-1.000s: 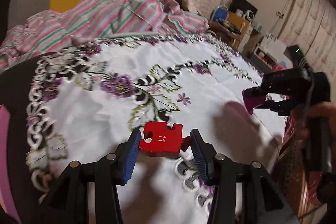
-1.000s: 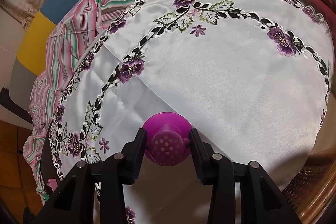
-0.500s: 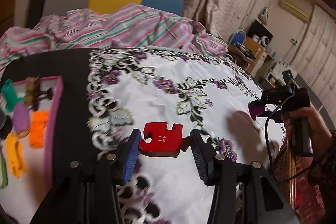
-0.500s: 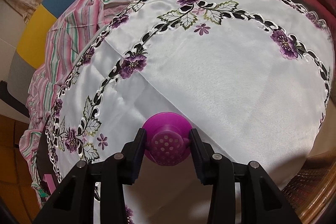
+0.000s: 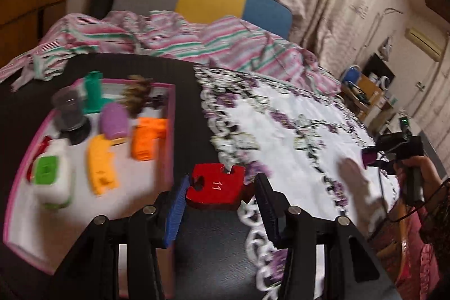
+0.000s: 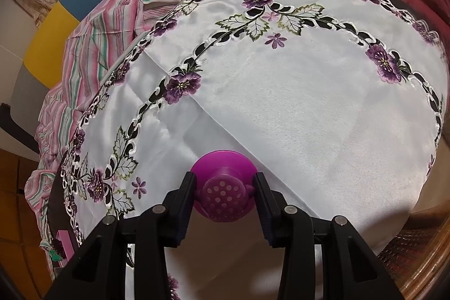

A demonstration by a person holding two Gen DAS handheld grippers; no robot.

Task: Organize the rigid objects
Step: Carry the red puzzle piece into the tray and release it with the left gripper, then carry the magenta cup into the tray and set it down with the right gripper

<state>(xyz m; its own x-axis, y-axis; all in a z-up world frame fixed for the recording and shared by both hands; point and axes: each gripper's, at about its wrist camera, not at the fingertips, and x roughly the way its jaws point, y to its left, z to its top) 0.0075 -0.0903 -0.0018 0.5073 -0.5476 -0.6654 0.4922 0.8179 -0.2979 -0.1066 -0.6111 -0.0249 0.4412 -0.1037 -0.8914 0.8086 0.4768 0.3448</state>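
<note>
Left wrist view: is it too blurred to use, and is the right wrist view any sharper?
Left wrist view: motion-smeared across the pink tray and the embroidered cloth, yet the red puzzle piece in the left gripper stays crisp. Right wrist view: sharp throughout, fisheye-bent at the edges, with the purple perforated piece clear in the right gripper.

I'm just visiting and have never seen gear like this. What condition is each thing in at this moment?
Left tongs: shut on the red puzzle piece.
Red puzzle piece: held off the table, number side up.
Right tongs: shut on the purple sieve-like toy.
Purple sieve-like toy: gripped above the tablecloth.
Pink-rimmed tray: holding several toys.
Embroidered tablecloth: spread flat, creased.
</note>
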